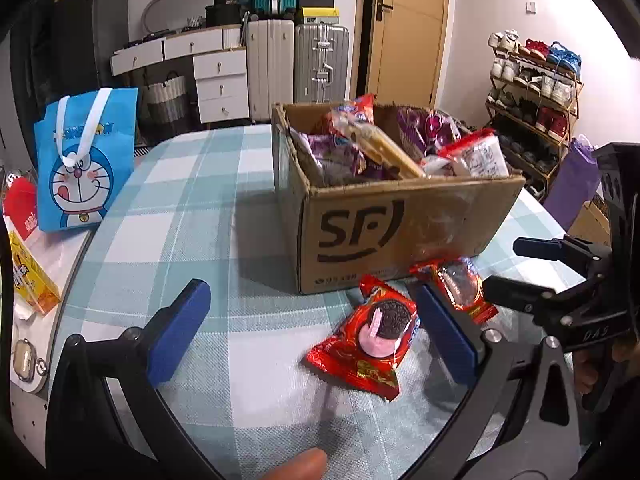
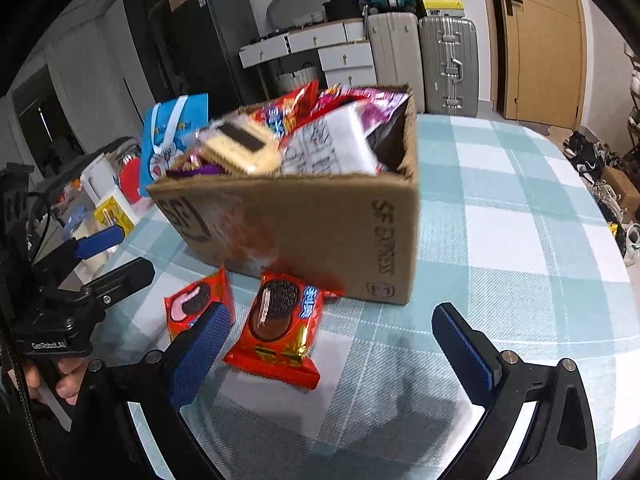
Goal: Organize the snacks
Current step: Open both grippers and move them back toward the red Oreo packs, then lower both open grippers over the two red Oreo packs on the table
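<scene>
On checked cloth (image 1: 168, 216), two glossy red packets (image 1: 370, 344) beside corrugated box (image 1: 400, 232).

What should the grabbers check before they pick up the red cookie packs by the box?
1. Left gripper open: ok, pads wide apart.
2. Right gripper open: ok.
3. Pink-cream cookie pack between the left pads: ok.
4. Chocolate cookie pack between the right pads: ok, nearer the left pad.
5. Packs lying apart on the tablecloth: ok.
6. Room left in the cardboard box: not ok, snacks already stick up above the rim.
</scene>
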Demonstrator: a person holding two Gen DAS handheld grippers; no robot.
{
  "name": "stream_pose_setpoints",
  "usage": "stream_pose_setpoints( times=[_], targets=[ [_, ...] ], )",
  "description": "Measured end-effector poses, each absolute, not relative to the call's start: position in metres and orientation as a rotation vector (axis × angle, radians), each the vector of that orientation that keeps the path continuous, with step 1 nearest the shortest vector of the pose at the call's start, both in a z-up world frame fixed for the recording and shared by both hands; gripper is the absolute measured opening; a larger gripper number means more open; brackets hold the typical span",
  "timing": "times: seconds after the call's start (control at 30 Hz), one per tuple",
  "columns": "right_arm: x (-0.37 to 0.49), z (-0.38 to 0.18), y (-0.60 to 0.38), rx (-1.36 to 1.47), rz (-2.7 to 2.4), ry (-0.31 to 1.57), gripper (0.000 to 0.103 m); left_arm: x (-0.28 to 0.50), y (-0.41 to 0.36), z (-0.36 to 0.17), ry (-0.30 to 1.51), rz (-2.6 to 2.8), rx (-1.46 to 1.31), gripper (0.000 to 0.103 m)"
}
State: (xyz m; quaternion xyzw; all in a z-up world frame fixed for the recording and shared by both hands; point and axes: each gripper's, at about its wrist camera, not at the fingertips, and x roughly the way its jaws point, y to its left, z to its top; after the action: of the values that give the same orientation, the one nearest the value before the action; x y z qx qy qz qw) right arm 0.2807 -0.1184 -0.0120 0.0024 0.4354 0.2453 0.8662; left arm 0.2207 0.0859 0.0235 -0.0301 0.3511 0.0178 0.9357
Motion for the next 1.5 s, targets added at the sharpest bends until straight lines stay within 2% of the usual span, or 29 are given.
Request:
stream_pose_setpoints(
  times=[0.27,0.8,1.5],
  targets=[
    [0.281,-0.035,-0.102,-0.038,0.5,0.967,0.102,0.224,0.086,0.016,0.743,0.034,-0.072,0.102],
    [0.278,-0.047,-0.08,-0.089,0.45,0.999,0.102,0.229,0.084,0.005,0.782,0.029,-0.06,0.102],
    [0.277,-0.042,-0.09,-0.142,0.45,0.997,0.101,0.241,0.058,-0.027,0.906,-0.034,0.039,0.103]
  ],
)
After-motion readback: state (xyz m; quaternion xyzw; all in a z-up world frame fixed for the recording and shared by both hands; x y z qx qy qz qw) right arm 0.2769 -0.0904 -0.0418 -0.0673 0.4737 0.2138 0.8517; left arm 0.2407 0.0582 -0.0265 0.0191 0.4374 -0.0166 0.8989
